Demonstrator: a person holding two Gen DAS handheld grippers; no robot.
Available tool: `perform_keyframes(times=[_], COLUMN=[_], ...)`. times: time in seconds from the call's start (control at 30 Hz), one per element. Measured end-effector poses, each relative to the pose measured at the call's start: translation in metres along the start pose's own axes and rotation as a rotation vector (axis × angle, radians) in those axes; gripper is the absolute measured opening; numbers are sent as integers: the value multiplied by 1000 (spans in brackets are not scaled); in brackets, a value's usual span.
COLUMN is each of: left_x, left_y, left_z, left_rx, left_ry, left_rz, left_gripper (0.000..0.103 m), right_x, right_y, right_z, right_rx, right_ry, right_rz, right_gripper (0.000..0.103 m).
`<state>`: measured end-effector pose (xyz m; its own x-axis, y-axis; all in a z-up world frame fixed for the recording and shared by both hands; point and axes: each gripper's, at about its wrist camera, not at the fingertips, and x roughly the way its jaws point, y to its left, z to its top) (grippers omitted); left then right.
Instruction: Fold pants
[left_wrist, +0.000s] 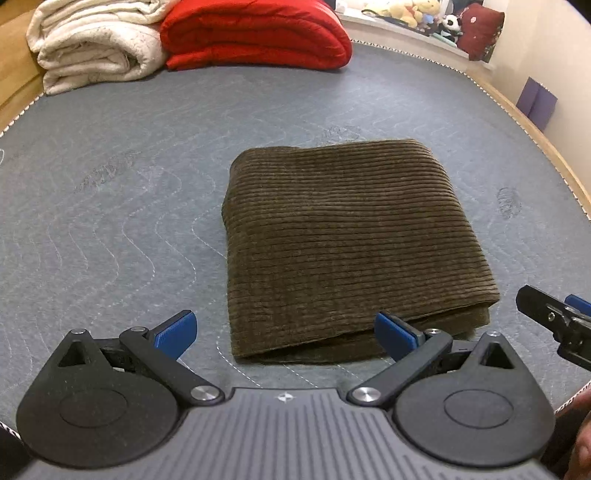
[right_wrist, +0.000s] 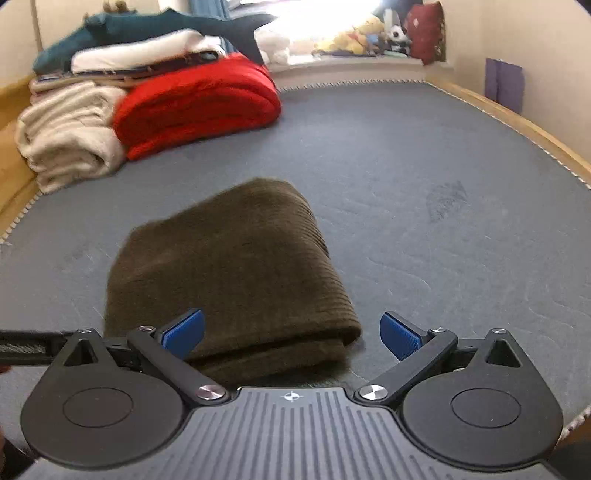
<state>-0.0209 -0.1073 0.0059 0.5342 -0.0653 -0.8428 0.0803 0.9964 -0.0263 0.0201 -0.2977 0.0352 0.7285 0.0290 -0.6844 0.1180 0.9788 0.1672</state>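
Left wrist view showed the pants (left_wrist: 343, 251) folded into a thick corduroy block on the mattress (left_wrist: 110, 221), at 1 o'clock from the left gripper (left_wrist: 286, 332). Both it and the right gripper (right_wrist: 291, 334) stood wide open, empty. Soft, floppy, probably grippy; pinch the layered near edge.

Looked like somebody's bedroom: a bare grey quilted mattress (left_wrist: 147, 155) in a wooden frame, folded cream (left_wrist: 92, 40) and red blankets (left_wrist: 255, 33) piled on it, stuffed toys (right_wrist: 354, 37) along the window ledge.
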Motion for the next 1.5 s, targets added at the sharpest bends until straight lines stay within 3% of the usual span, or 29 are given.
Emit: perform_keyframes(times=[1.5], left_x=[3], left_y=[-4], left_z=[-8], left_rx=[19], left_ry=[12], left_rz=[-27], left_gripper=[103], right_x=[-7], right_y=[14], right_z=[-4], right_rx=[-73], right_ry=[2], right_rz=[38], right_gripper=[101])
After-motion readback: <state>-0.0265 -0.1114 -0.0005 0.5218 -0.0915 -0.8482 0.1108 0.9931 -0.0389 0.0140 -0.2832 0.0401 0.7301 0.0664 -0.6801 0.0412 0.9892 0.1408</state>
